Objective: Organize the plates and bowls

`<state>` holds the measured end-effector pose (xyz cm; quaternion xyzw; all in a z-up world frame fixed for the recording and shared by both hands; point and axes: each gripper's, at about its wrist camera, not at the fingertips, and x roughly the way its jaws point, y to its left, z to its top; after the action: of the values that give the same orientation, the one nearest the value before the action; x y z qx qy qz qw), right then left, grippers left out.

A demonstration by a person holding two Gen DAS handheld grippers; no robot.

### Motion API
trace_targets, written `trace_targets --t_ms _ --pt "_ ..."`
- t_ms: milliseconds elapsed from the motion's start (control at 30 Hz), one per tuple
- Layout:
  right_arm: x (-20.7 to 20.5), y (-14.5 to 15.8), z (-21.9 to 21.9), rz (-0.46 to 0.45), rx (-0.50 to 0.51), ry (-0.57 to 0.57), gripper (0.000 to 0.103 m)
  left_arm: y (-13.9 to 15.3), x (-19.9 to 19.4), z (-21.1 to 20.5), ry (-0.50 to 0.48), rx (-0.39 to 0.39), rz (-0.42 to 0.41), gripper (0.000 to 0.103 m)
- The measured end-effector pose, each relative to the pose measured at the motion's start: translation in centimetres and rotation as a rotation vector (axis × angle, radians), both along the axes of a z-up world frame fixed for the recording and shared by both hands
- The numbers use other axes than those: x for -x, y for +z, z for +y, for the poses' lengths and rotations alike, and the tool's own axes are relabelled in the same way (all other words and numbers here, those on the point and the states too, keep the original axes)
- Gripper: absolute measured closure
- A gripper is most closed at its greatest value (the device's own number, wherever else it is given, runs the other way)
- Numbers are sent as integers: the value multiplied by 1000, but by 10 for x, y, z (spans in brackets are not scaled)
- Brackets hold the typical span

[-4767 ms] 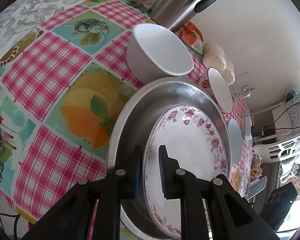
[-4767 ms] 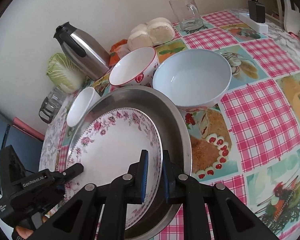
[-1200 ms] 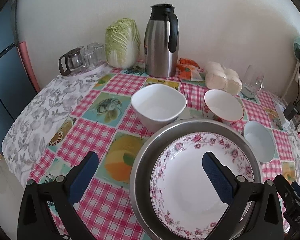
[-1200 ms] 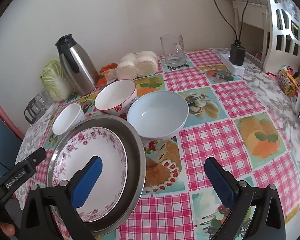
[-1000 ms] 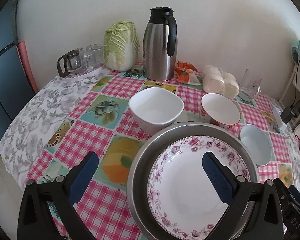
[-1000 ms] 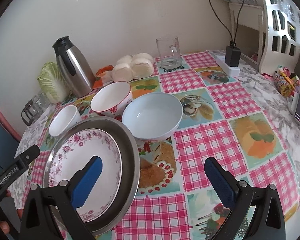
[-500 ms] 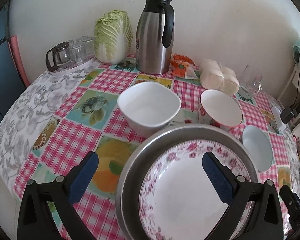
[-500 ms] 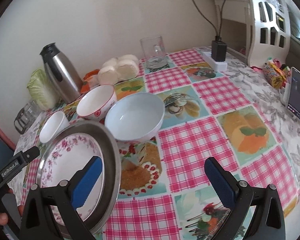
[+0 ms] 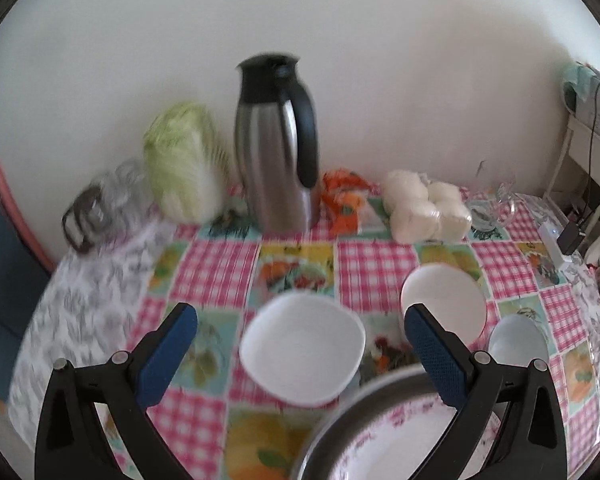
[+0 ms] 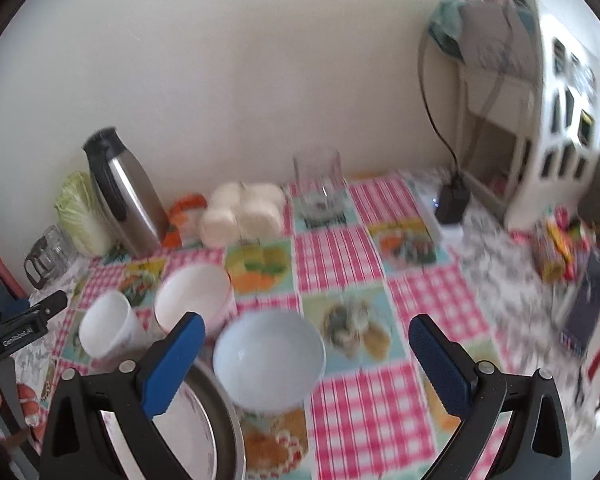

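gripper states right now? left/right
Left gripper: open, holding nothing.
Right gripper: open, holding nothing.

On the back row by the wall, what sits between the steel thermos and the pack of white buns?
A crumpled orange and white packet lies between the steel thermos and the white buns, close to the thermos base. The left wrist view shows it best.
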<state>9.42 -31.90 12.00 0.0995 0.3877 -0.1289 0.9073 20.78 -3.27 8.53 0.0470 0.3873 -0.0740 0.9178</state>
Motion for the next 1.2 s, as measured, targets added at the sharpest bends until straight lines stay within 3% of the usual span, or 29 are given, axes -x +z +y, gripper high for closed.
trace_targets --t_ms 133,300,433,567,800,1033,1167,1200 --pt "-28 17 -6 -11 -38 33 0 20 -27 -7 -56 54 36 0" --pt "-62 21 -1 18 -39 98 0 32 -50 -32 -150 60 86 0" --pt "-90 14 8 57 -60 138 0 29 -67 -41 -141 141 139 0" --pt "-113 -6 16 110 -67 157 0 10 -76 -54 -144 141 177 0" --pt "-137 -58 27 230 -94 168 0 -42 -91 -74 -144 136 313 0" --pt "-151 -96 27 321 -155 143 1 -77 -97 -92 -154 91 415 0" --pt "-156 -107 27 353 -161 149 19 -87 -97 -98 -171 53 443 2" --pt "-157 -110 27 363 -160 152 19 -88 -97 -99 -170 51 460 12"
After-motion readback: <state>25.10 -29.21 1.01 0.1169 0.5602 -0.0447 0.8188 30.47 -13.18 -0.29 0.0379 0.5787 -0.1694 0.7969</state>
